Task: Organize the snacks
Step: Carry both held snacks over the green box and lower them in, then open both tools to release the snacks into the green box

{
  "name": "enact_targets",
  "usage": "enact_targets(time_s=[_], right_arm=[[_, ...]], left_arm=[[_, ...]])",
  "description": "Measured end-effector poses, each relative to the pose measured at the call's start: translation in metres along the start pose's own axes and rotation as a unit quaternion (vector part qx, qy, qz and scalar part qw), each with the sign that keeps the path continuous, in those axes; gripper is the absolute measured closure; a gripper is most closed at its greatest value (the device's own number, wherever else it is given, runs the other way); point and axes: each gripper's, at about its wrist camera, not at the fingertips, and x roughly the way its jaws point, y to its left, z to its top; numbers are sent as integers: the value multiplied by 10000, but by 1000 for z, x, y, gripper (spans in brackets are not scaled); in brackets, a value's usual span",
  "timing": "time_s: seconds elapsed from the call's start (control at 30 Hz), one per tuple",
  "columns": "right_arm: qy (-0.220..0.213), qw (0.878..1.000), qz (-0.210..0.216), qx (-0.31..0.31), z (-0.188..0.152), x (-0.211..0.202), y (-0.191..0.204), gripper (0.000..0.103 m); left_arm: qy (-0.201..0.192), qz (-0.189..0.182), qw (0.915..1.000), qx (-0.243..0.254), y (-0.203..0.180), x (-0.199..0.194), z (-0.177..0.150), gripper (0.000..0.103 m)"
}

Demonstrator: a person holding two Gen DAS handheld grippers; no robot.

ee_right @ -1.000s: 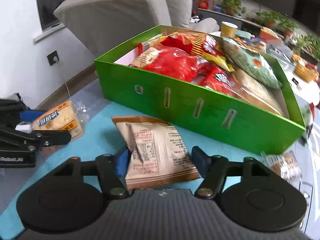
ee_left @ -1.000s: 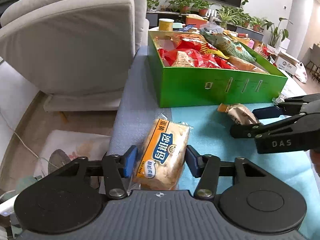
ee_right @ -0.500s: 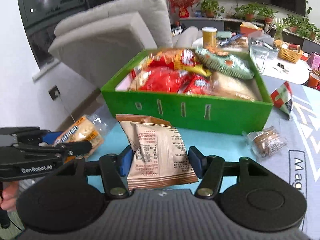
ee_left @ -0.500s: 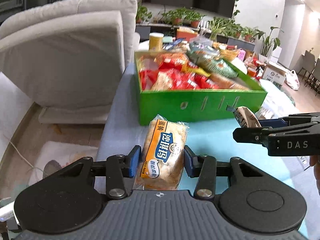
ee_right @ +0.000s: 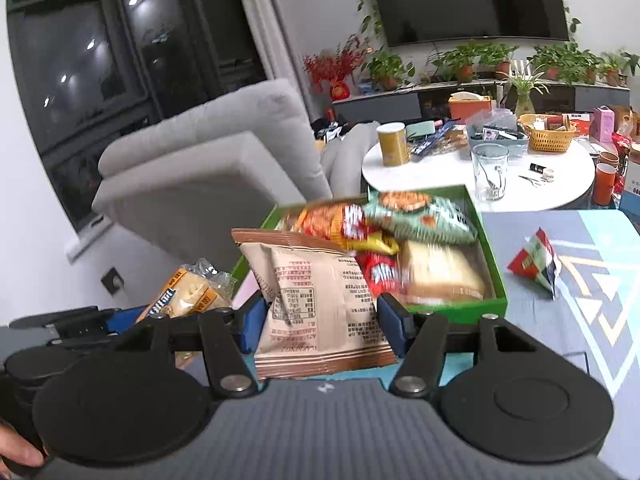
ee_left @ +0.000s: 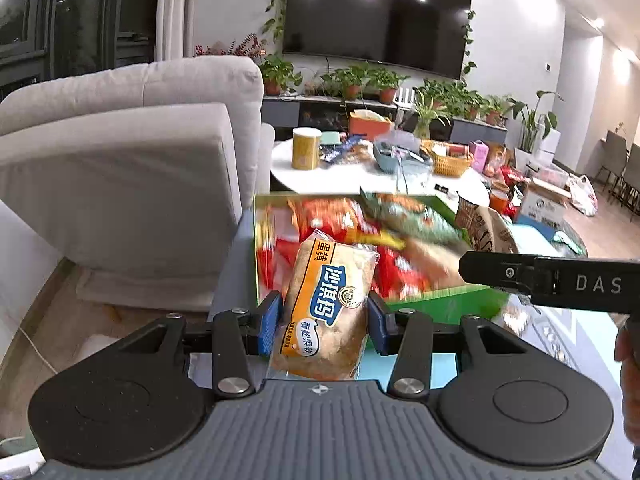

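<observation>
My left gripper [ee_left: 322, 322] is shut on a clear-wrapped bread packet with an orange and blue label [ee_left: 326, 304], lifted off the table in front of the green box [ee_left: 448, 298]. My right gripper [ee_right: 322, 326] is shut on a beige snack bag with a brown sealed edge [ee_right: 320, 308], also raised, just before the green box [ee_right: 460, 304]. The box is full of red, orange and green snack bags. In the right wrist view the bread packet [ee_right: 186, 294] and left gripper [ee_right: 76, 322] show at the left. In the left wrist view the right gripper's finger [ee_left: 520, 274] crosses at the right.
A red, white and blue packet [ee_right: 536, 262] lies on the patterned mat right of the box. A white round table [ee_right: 480, 176] behind holds a glass, a yellow tub and a basket. A grey sofa [ee_left: 120, 168] stands to the left.
Both grippers have risen with their packets, which left the table. The box now sits lower in both views, and its contents are seen more from above.
</observation>
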Motion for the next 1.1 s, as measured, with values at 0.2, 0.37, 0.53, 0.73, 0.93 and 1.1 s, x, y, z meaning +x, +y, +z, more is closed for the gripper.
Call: enact_targets(time_s=[0.2,0.37,0.53,0.73,0.93,1.1], right_arm=[[-180,9994,27,279,19,12,-6,36],[-123,9987,-21,485,25,30,-12,36],[47,9984,-57,558,23,50,-15,36],[226,9974,-89,672,19,66,-21,36],[322,9967,-114,738,17,77,-21,36],[378,9966,-122,720,16,85,-20,36]], left_arm=[[-37,61,9998,-163,1,28,27,61],[-14,95,9996,-248,4,50,40,61],[67,105,9995,-296,8,71,43,61],[167,103,9993,-332,12,89,42,61],[235,109,9990,-367,15,102,41,61],[252,129,9990,-354,17,110,40,61]])
